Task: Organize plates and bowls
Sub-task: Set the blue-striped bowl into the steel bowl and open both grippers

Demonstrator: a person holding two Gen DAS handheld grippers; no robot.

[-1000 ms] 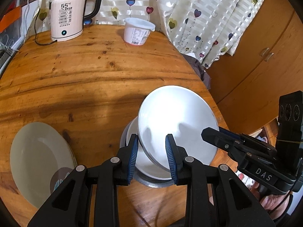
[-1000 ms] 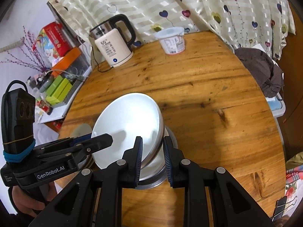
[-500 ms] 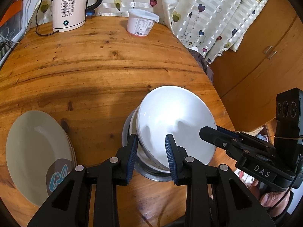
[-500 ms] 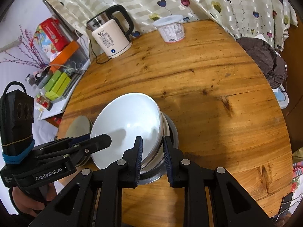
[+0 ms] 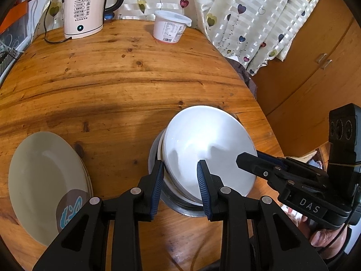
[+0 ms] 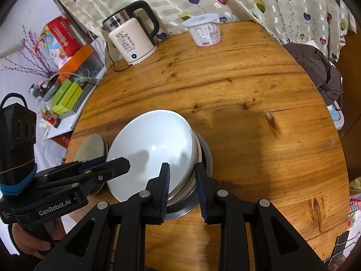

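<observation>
A white bowl (image 5: 203, 140) (image 6: 149, 144) sits, slightly tilted, on top of a stack of white bowls nested in a steel bowl (image 5: 187, 212) (image 6: 206, 155) near the table's front edge. My left gripper (image 5: 179, 180) straddles its near-left rim, one pad outside the wall and one inside, shut on it. My right gripper (image 6: 182, 180) clamps the opposite rim in the same way. Each gripper also shows in the other's view, the right gripper (image 5: 242, 160) at the bowl's right side and the left gripper (image 6: 123, 164) at its left. A stack of cream plates (image 5: 45, 176) (image 6: 92, 146) lies left of the bowls.
On the round wooden table (image 5: 112, 79), a kettle (image 5: 83, 11) (image 6: 133, 40) and a white plastic tub (image 5: 170, 28) (image 6: 205, 30) stand at the far edge by the curtain. A wooden cabinet (image 5: 315, 67) is to the right. Dark cloth (image 6: 320, 72) lies beyond the table's right edge.
The white bowl, held steeply tilted above the stack a second ago, has come down and now rests nested in the stack. Both grippers sank with it.
</observation>
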